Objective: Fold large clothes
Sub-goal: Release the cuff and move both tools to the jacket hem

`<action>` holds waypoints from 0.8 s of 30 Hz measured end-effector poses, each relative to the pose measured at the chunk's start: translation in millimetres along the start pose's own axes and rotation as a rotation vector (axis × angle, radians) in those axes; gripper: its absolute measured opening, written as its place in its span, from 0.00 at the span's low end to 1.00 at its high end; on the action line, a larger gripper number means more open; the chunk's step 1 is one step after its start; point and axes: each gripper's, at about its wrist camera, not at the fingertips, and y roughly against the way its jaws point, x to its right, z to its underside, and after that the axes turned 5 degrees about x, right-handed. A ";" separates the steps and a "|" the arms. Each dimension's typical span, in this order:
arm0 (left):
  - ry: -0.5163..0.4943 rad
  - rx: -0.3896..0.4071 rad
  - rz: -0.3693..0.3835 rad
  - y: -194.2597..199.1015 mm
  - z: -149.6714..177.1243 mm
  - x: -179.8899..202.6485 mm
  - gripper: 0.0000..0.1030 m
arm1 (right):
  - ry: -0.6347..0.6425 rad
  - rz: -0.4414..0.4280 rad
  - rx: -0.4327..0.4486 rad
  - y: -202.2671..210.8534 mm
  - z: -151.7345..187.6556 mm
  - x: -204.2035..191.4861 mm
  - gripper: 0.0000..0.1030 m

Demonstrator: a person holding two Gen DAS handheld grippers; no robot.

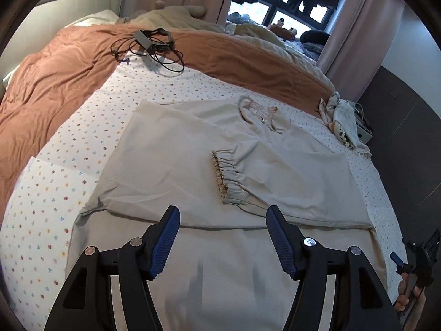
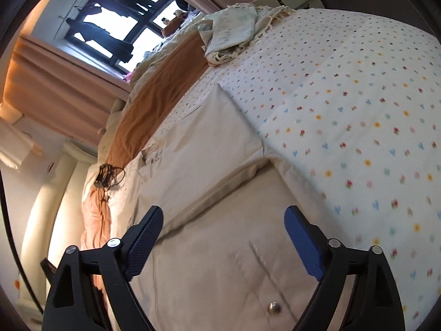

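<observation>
Spread over a bed, a flower-dotted sheet [image 1: 69, 149] carries the beige jacket [image 1: 171, 138], laid flat with one elastic-cuffed sleeve [image 1: 228, 176] folded across its front. Above the jacket's near hem the left tool [image 1: 222, 215] is held with jaws wide and empty; the right tool [image 2: 223, 215] likewise is spread wide, nothing gripped. An orange duvet [image 1: 55, 77] is bunched behind.

Black tongs [image 1: 222, 215] — blue ribbed pads [image 1: 281, 244]
</observation>
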 end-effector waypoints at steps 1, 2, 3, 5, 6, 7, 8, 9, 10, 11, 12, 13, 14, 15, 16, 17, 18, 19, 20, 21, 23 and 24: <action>0.002 0.010 0.004 8.9 2.5 -1.9 0.64 | 0.014 0.007 0.001 6.5 5.9 -2.3 0.97; 0.003 0.022 0.005 18.8 5.2 -4.0 0.64 | 0.030 0.011 0.000 14.8 13.8 -4.7 0.97; 0.002 0.034 0.005 27.6 7.5 -6.0 0.64 | 0.042 0.012 -0.004 23.4 21.6 -6.6 0.97; -0.001 0.053 -0.005 47.2 13.3 -9.6 0.64 | 0.060 0.020 -0.005 38.6 34.4 -8.7 0.97; 0.000 0.058 0.002 56.8 16.2 -11.3 0.64 | 0.070 0.025 -0.001 47.5 39.8 -9.5 0.97; 0.003 0.064 0.011 66.7 19.3 -12.8 0.64 | 0.077 0.026 0.005 56.9 45.5 -10.2 0.97; 0.004 0.074 0.016 77.0 22.4 -14.1 0.64 | 0.080 0.026 0.009 64.8 50.0 -10.4 0.97; 0.003 0.088 0.018 88.3 25.6 -15.2 0.66 | 0.081 0.026 0.012 72.2 54.5 -10.8 0.97; 0.003 0.104 0.020 98.9 28.6 -16.9 0.70 | 0.085 0.029 0.013 80.1 59.0 -11.4 0.97; 0.007 0.123 0.022 111.2 32.4 -18.7 0.73 | 0.092 0.037 0.013 88.6 63.6 -12.5 0.97; 0.011 0.141 0.026 122.2 35.7 -20.4 0.80 | 0.099 0.044 0.016 96.3 68.2 -13.7 0.97; 0.014 0.164 0.032 135.2 40.4 -21.9 0.86 | 0.107 0.048 0.022 105.8 72.6 -15.1 0.97; 0.013 0.181 0.033 146.1 44.9 -22.4 0.88 | 0.116 0.048 0.035 117.1 76.7 -17.0 0.97; 0.010 0.195 0.030 157.0 49.4 -23.4 0.90 | 0.127 0.054 0.049 128.9 80.3 -19.0 0.97; 0.010 0.205 0.028 167.6 53.5 -25.2 0.90 | 0.133 0.059 0.060 137.0 82.2 -19.9 0.97; 0.012 0.213 0.028 176.9 57.4 -27.6 0.90 | 0.139 0.062 0.074 148.2 85.3 -21.2 0.97; 0.016 0.218 0.030 185.0 61.1 -30.0 0.90 | 0.144 0.061 0.087 160.0 88.6 -21.7 0.97; 0.021 0.226 0.035 195.4 65.8 -32.1 0.90 | 0.148 0.063 0.098 169.6 91.4 -23.2 0.97; 0.024 0.234 0.038 204.2 69.8 -34.0 0.90 | 0.153 0.064 0.110 178.6 94.4 -24.0 0.97; 0.023 0.244 0.037 212.5 74.2 -35.4 0.90 | 0.160 0.065 0.125 189.2 97.9 -24.2 0.97; 0.017 0.262 0.033 228.4 83.3 -37.3 0.90 | 0.174 0.062 0.147 206.2 104.4 -24.2 0.97; 0.014 0.271 0.031 236.4 88.2 -38.5 0.90 | 0.178 0.061 0.152 212.4 107.5 -24.2 0.97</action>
